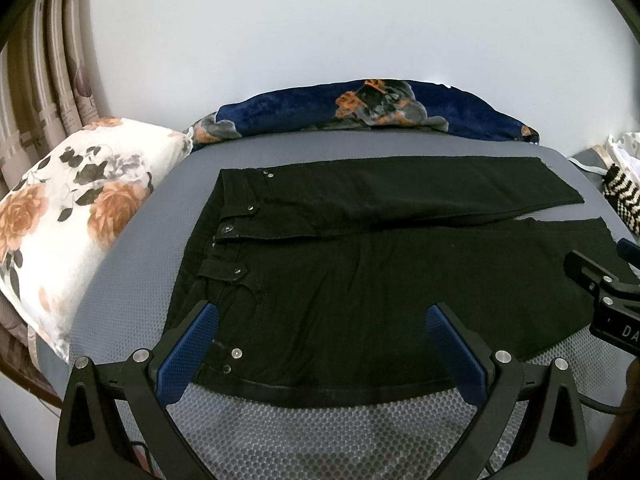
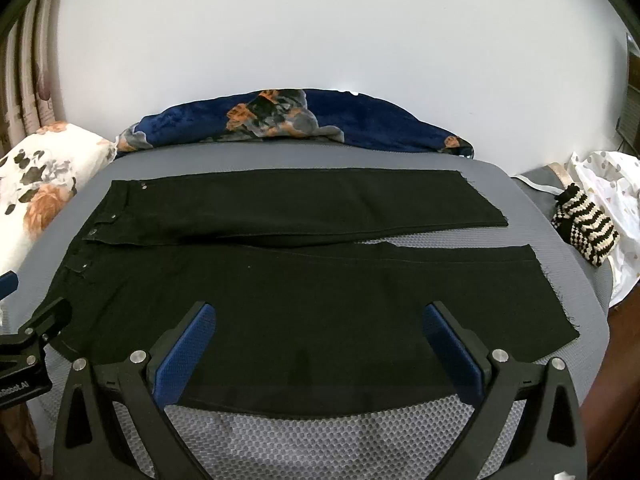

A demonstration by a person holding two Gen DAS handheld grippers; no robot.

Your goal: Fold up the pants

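Note:
Black pants [image 1: 360, 280] lie flat on a grey mesh mat [image 1: 312, 432], waistband to the left and both legs stretched right, side by side. My left gripper [image 1: 320, 312] hangs open just above the near edge of the pants by the waistband and pocket. In the right wrist view the same pants [image 2: 300, 280] spread across the mat [image 2: 320, 436], with my right gripper [image 2: 320, 312] open over the near leg, nothing between its blue pads. The right gripper [image 1: 600, 280] shows at the right edge of the left wrist view, the left gripper [image 2: 36, 332] at the left edge of the right wrist view.
A floral white pillow [image 1: 68, 216] sits left of the mat. A navy floral blanket [image 1: 360, 112] lies along the far side against the white wall. A black-and-cream striped knit item [image 2: 584, 228] and a white dotted bag [image 2: 616, 200] rest at the right.

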